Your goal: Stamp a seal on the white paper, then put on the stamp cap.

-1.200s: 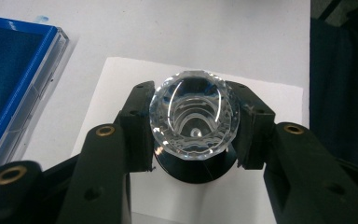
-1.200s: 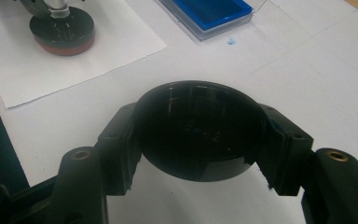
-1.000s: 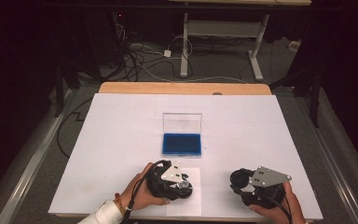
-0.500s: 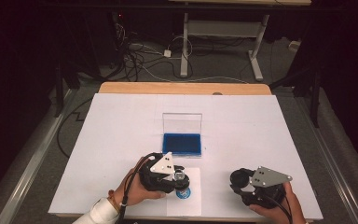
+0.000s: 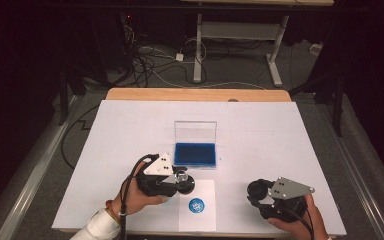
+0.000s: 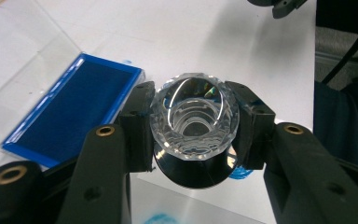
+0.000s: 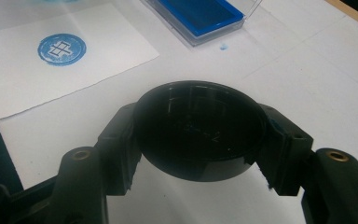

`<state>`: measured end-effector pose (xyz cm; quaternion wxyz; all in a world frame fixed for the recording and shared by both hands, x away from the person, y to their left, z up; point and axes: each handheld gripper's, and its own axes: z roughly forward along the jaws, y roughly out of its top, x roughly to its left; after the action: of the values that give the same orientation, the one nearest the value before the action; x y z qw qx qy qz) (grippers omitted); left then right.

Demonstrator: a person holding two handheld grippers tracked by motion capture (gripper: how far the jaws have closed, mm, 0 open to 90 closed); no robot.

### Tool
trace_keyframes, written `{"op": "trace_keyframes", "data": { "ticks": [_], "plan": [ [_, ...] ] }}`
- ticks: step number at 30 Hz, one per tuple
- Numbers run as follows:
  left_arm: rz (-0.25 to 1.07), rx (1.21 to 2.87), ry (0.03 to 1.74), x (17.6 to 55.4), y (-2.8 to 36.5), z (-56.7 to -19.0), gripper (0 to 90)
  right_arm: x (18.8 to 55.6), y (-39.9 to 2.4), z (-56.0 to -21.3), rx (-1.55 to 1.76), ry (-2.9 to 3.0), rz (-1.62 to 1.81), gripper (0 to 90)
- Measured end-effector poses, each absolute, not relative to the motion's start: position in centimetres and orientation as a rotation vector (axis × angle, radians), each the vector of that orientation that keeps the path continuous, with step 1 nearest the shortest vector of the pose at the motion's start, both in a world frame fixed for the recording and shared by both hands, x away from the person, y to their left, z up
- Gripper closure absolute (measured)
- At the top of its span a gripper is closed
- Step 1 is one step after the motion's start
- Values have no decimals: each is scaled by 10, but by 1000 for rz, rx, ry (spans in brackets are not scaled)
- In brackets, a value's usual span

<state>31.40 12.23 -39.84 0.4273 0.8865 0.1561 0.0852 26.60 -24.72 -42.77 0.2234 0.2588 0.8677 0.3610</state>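
Lifted off the sheet of paper (image 5: 197, 212) since the earlier frames, the left gripper (image 5: 182, 181) now hangs between it and the ink pad, jaws clamped on the faceted clear handle of a stamp (image 6: 194, 122) (its black base points down). A round blue print (image 5: 196, 204) lies bare on the paper. Near the table's front edge, the right gripper (image 5: 258, 192) grasps a round black cap (image 7: 200, 130). Farther back sits the blue ink pad (image 5: 195, 154), its clear lid (image 5: 195, 131) standing open.
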Motion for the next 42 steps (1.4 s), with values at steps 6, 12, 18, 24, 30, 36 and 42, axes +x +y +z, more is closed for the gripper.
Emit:
{"op": "trace_keyframes", "data": {
  "ticks": [6,12,18,24,30,36,42],
  "plan": [
    [238,2191,425,319,137,-395,541,269,-246,-428,718,2396,994,387],
    [276,2164,460,320,152,-388,541,270,-246,-428,716,2393,1000,387],
    [303,2137,494,321,165,-383,541,271,-246,-429,720,2399,1004,387],
    [308,2117,514,323,172,-381,541,272,-244,-430,717,2410,1008,387],
    [320,2119,533,324,176,-383,541,274,-242,-431,712,2416,1011,387],
    [334,2106,541,329,174,-379,541,271,-240,-435,695,2437,1000,387],
    [328,2089,518,332,169,-374,541,272,-237,-433,707,2433,1018,387]
  ]
}}
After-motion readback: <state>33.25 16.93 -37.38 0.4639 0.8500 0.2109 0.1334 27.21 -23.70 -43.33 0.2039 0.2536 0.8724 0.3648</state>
